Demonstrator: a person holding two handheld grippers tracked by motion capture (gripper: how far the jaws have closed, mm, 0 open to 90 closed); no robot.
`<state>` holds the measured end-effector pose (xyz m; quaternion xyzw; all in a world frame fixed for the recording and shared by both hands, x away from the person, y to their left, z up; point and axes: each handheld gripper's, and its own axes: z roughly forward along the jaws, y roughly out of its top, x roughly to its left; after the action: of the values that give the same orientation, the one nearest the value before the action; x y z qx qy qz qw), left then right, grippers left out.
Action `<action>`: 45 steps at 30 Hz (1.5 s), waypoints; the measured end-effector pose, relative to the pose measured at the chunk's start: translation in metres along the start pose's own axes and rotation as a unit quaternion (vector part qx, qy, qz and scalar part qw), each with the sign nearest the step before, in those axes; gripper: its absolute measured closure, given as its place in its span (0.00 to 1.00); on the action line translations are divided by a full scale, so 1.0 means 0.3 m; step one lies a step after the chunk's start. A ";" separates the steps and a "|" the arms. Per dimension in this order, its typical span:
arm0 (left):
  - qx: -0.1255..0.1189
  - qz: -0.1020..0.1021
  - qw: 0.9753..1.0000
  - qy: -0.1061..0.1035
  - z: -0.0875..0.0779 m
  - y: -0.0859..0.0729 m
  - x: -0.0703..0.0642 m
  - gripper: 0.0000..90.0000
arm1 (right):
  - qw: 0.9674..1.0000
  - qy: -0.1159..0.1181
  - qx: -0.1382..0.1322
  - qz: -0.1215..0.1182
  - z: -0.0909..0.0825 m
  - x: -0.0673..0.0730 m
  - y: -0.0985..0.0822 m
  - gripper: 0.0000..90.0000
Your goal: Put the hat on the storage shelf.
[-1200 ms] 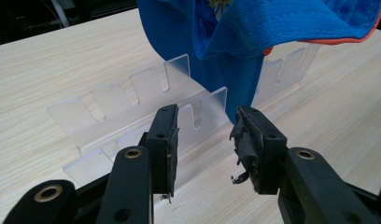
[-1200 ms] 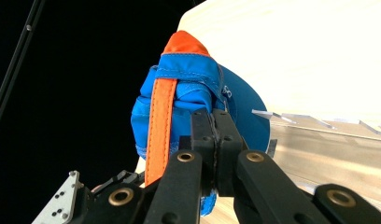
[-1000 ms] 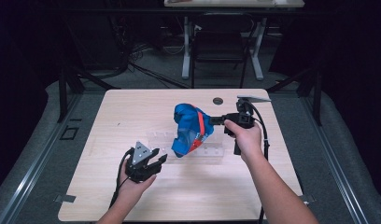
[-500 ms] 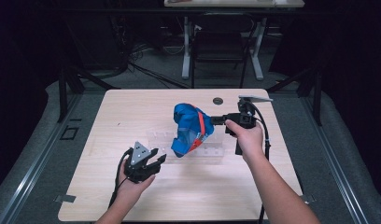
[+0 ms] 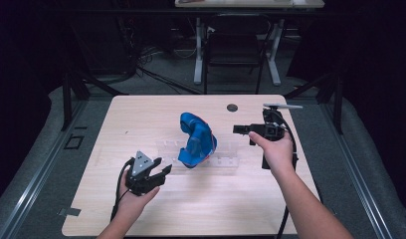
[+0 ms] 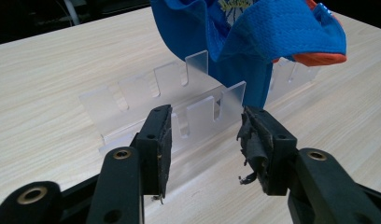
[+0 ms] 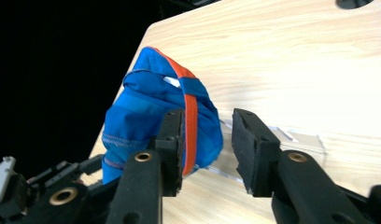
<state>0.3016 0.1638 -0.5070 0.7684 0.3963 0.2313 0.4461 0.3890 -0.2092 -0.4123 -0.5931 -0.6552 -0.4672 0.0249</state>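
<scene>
A blue cloth (image 5: pixel 196 139) (orange-trimmed) drapes over a clear slotted rack (image 5: pixel 226 160) at mid-frame on the bench (image 5: pixel 141 114). The left tool (image 5: pixel 160 173), lower left, and right tool (image 5: pixel 239 129), right of centre, both gape empty.

Light wood table (image 5: pixel 141 119) on grey floor, dark room behind. Blue cap (image 5: pixel 196 139) with a bit of orange trim sits draped on a clear slotted acrylic rack (image 5: pixel 226 160) near the table's middle, rack running left-right. Left gripper (image 5: pixel 158 173) near the front-left part of the table, held by the left hand (image 5: pixel 134 201), jaws parted, pointing toward the rack, grey triangular plate on top. Right gripper (image 5: pixel 238 129) right of the cap, apart from it, held by the right hand (image 5: pixel 275 149), pointing left; jaw state too small to tell. Dark round hole (image 5: pixel 232 107) near the table's far edge. Another table and a chair in the background.
</scene>
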 end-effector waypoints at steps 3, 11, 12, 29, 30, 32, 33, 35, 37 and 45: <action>0.001 -0.002 1.000 -0.001 -0.008 -0.006 0.003 0.58 | 1.000 -0.006 -0.001 -0.013 -0.019 0.006 -0.012 0.67; 0.001 -0.008 1.000 0.004 -0.040 -0.024 0.029 0.54 | 0.998 -0.027 -0.008 -0.051 -0.094 0.030 -0.060 0.60; 0.001 -0.010 1.000 0.005 -0.043 -0.027 0.034 0.53 | 0.998 -0.029 -0.009 -0.056 -0.103 0.033 -0.066 0.59; 0.010 -0.028 0.999 0.018 -0.100 -0.086 0.097 0.51 | 0.995 -0.043 -0.038 -0.083 -0.238 0.012 -0.166 0.58; 0.014 -0.028 0.999 0.019 -0.104 -0.089 0.100 0.51 | 0.995 -0.045 -0.035 -0.084 -0.242 0.006 -0.173 0.58; 0.010 -0.031 0.999 0.018 -0.109 -0.096 0.103 0.51 | 0.995 -0.041 -0.042 -0.083 -0.252 -0.012 -0.198 0.57; 0.013 -0.032 0.999 0.017 -0.113 -0.099 0.104 0.51 | 0.995 -0.041 -0.042 -0.083 -0.252 -0.012 -0.198 0.57; 0.011 -0.036 0.999 0.016 -0.117 -0.109 0.107 0.51 | 0.995 -0.039 -0.045 -0.083 -0.260 -0.022 -0.217 0.57; 0.015 -0.033 0.999 0.017 -0.122 -0.117 0.112 0.50 | 0.994 -0.038 -0.048 -0.087 -0.265 -0.028 -0.232 0.57; 0.014 -0.045 0.998 0.034 -0.137 -0.151 0.133 0.49 | 0.992 -0.046 -0.063 -0.099 -0.275 -0.053 -0.294 0.54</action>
<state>0.2774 0.2300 -0.5258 0.7477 0.4481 0.2316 0.4318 0.2802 -0.2618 -0.4266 -0.5466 -0.6806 -0.4797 -0.0886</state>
